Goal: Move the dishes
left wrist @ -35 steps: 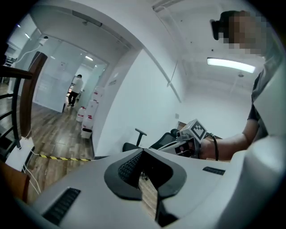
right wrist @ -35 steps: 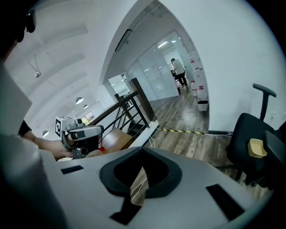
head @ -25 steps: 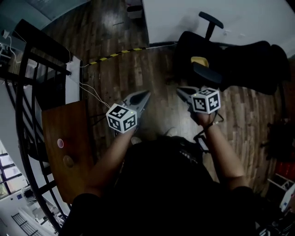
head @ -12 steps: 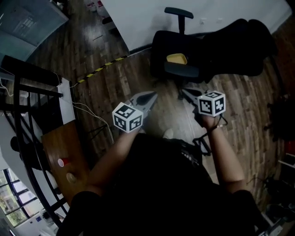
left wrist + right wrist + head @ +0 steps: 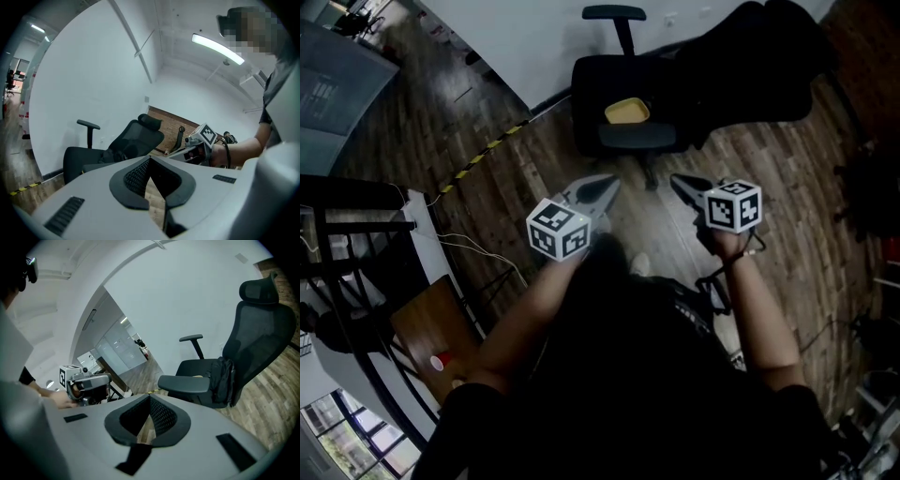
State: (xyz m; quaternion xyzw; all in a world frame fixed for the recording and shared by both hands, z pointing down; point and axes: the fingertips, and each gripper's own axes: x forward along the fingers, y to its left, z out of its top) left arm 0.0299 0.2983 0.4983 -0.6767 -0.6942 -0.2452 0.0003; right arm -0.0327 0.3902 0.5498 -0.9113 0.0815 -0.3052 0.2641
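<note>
Turning toward the office chair [image 5: 592, 94], the person lets the worktop [image 5: 422, 323] and its red cup [image 5: 441, 361] slip to the lower left. Left gripper [image 5: 602, 187] and right gripper [image 5: 680, 184] are both clenched, empty. No dishes are in sight, so moving them likely hasn't begun.

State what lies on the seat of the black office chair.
A yellow item lies on the chair seat, beside a black bag. The armrest covers part of it, so what it is remains unclear.

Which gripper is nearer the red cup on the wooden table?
Left. The left gripper is held over the floor on the same side of the person as the red cup; the right gripper is beyond it, farther away.
</note>
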